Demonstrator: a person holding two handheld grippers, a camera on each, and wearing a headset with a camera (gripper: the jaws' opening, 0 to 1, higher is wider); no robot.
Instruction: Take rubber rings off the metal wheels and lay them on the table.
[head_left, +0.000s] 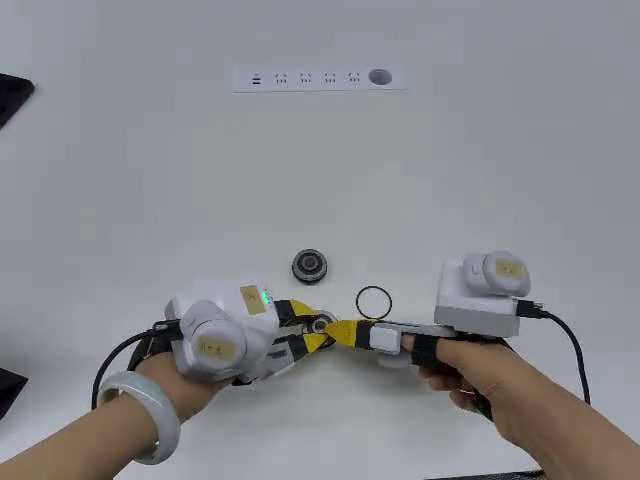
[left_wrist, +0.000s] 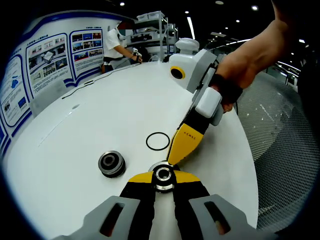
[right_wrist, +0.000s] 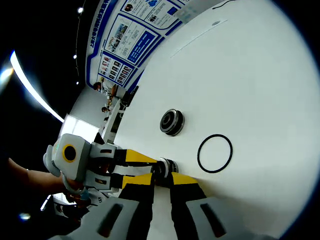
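While our left gripper (left_wrist: 164, 178) clamps the metal wheel (left_wrist: 163, 173), our right gripper (right_wrist: 164, 176) pinches its edge. A rubber ring (head_left: 357, 301) lies beside it.

White round table (head_left: 480, 180), poster wall (left_wrist: 45, 55), shelving (left_wrist: 150, 25), strip ceiling lights (left_wrist: 191, 27).

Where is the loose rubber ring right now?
Head view: the rubber ring lies flat on the table, just beyond the right gripper, right of the free wheel.

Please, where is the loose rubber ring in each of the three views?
Head view: loose ring lower centre, right of the free wheel.
Left gripper view: ring centre, upper right of wheel.
Right gripper view: ring right of centre, below-right of wheel.
Shared landmark: the free wheel.
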